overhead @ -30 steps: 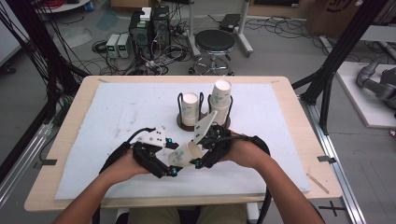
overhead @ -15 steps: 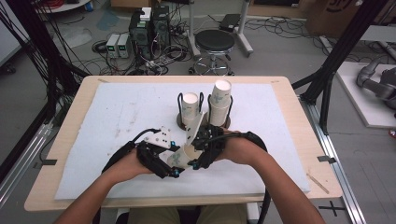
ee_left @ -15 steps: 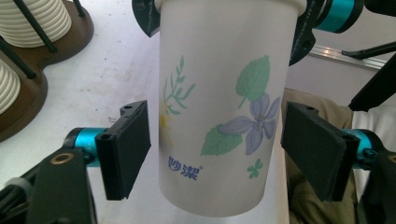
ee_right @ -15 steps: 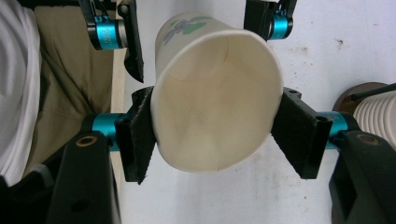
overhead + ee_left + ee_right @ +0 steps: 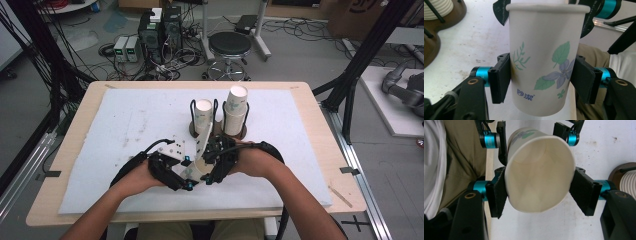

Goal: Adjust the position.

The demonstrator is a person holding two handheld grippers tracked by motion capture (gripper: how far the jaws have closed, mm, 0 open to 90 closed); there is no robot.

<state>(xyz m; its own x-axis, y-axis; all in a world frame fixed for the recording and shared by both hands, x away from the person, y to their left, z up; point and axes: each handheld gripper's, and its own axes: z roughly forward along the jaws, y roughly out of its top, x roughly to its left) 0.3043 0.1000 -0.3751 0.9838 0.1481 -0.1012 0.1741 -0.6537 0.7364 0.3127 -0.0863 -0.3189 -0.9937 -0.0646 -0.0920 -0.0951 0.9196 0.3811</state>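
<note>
A white paper cup (image 5: 196, 169) with a green and purple flower print is held level above the white mat, near the table's front edge. My left gripper (image 5: 187, 173) is shut on its lower body; in the left gripper view both pads press the cup (image 5: 544, 62) at mid-height, where my left gripper (image 5: 541, 80) frames it. My right gripper (image 5: 208, 162) is shut on the rim end. In the right gripper view the open mouth of the cup (image 5: 539, 175) faces me between my right gripper (image 5: 537, 192), and the left gripper (image 5: 530, 135) grips the far end.
Two stacks of paper cups (image 5: 203, 116) (image 5: 236, 106) stand in black wire holders on brown bases just beyond the hands. One stack (image 5: 627, 182) shows at the right gripper view's edge. The white mat (image 5: 125, 120) covers the wooden table (image 5: 310, 100).
Both hands have drawn the cup a little toward the front edge and slightly left, away from the two stacks. Both grips stay the same.
</note>
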